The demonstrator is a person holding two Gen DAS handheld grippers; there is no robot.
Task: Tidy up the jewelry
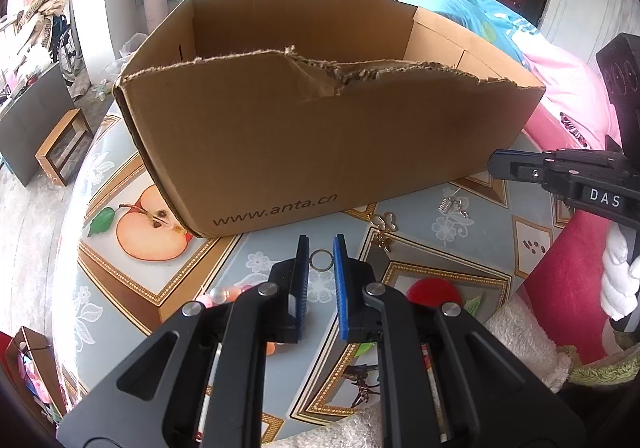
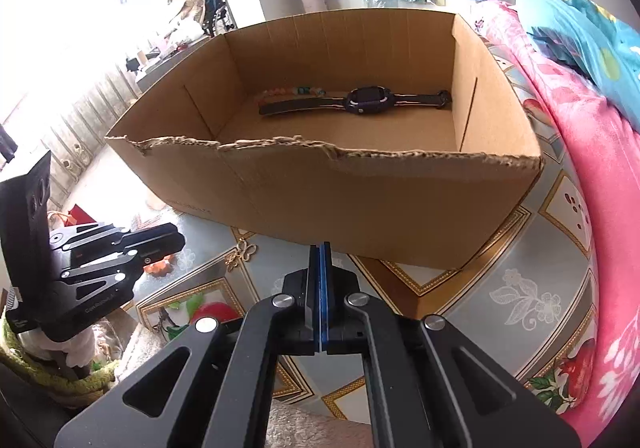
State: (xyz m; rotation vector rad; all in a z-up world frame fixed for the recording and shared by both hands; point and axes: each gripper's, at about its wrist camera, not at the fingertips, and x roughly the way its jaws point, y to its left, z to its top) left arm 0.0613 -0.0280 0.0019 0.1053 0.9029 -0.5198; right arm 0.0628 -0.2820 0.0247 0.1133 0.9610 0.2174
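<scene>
Left gripper (image 1: 321, 248) low over table (image 1: 472, 248), jaws narrowly apart around small ring (image 1: 321, 260), pads not visibly pressing. Right gripper (image 2: 320, 252) fully closed, empty, facing cardboard box (image 2: 360, 204). Watch (image 2: 366, 101) and bead bracelet (image 2: 296, 92) inside box.

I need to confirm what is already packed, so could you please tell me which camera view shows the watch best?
The right wrist view: it looks down over the torn front edge of the cardboard box, so the watch shows lying flat along the back wall. In the left wrist view the box's front wall hides the watch entirely.
</scene>
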